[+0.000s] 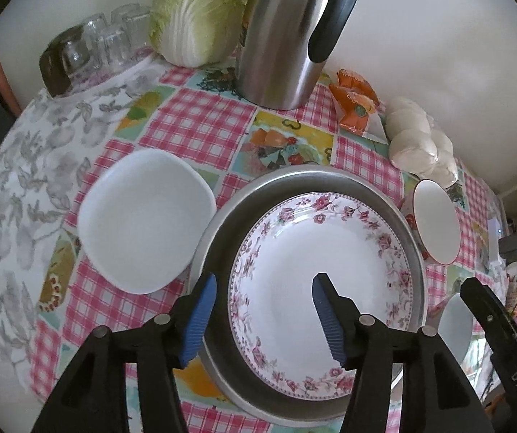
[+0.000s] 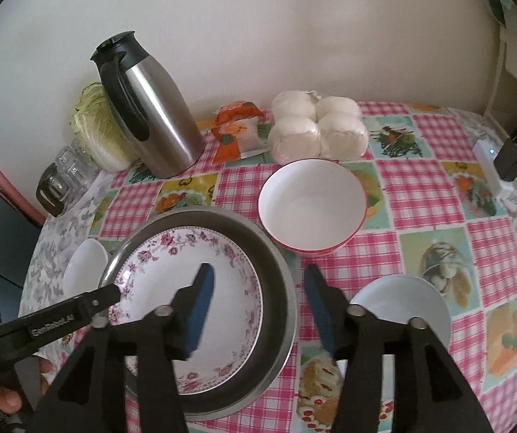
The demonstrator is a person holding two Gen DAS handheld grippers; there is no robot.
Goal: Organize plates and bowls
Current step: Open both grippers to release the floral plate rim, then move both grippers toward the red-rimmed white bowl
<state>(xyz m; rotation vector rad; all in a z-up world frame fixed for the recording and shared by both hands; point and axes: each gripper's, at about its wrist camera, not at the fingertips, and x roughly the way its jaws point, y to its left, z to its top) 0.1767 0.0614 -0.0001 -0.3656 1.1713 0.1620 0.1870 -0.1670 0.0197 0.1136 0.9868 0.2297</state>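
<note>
While both grippers hang above it with nothing between their pads, the round table (image 2: 435,187), under a pink checked cloth with fruit pictures, carries everything, and the metal basin (image 1: 218,223) near its front edge serves as the landmark. Inside the basin lies the floral plate (image 1: 316,267), a white deep plate with a pink rose border, flat on the bottom and well within the dark wall. Behind the basin, against the pale wall, stands the steel thermos jug (image 2: 153,122) with its black handle, and behind and to the left of that a Chinese cabbage (image 1: 197,14). Just left of the basin, close to its rim, sits a square white plate (image 1: 143,220). Just beside the basin on its right rear is a red-rimmed bowl (image 2: 312,205), white inside. Behind that bowl lies a bag of white buns (image 2: 316,130), with an orange packet (image 2: 236,130) between it and the jug. Right of the basin and nearer the front is a small white bowl (image 2: 402,303). Far behind the basin on the left stand upturned glasses (image 1: 106,39). The left gripper (image 1: 263,319) is spread, its blue pads straddling the basin's left rim and the plate's middle. The right gripper (image 2: 258,312) is likewise spread over the basin's right rim, touching nothing.
</note>
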